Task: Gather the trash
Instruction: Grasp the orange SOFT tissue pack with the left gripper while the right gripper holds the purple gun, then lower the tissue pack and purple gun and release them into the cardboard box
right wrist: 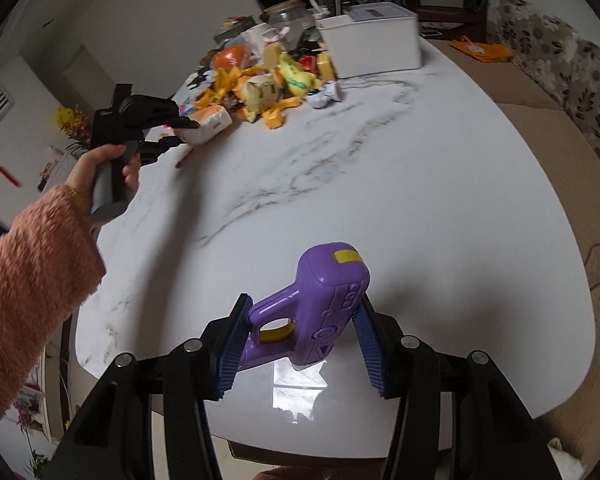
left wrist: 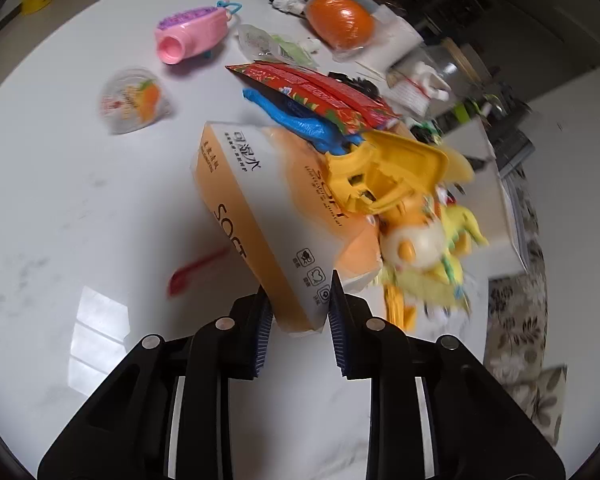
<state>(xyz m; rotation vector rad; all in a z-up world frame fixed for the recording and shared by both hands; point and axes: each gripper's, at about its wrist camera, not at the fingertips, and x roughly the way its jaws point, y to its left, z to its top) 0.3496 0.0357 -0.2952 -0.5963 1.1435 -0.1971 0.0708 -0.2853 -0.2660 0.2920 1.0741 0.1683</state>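
In the left wrist view my left gripper [left wrist: 300, 316] is shut on the near corner of an orange and white tissue pack [left wrist: 260, 208], which leans against a heap of toys and wrappers. The right wrist view shows the same left gripper [right wrist: 180, 128] and tissue pack [right wrist: 210, 120] at the edge of the heap, held by a hand in a fuzzy pink sleeve [right wrist: 28, 272]. My right gripper [right wrist: 300, 344] is shut on a purple toy gun [right wrist: 320, 300] with a yellow trigger, just above the white marble table [right wrist: 400, 200].
On the table lie a pink toy bottle [left wrist: 192, 38], a jelly cup [left wrist: 134, 100], a red spoon [left wrist: 196, 270], a red snack packet [left wrist: 320, 92], a yellow toy [left wrist: 384, 172] and a bagged orange ball [left wrist: 340, 20]. A white box [right wrist: 370, 40] stands behind the heap, a sofa [right wrist: 560, 80] to the right.
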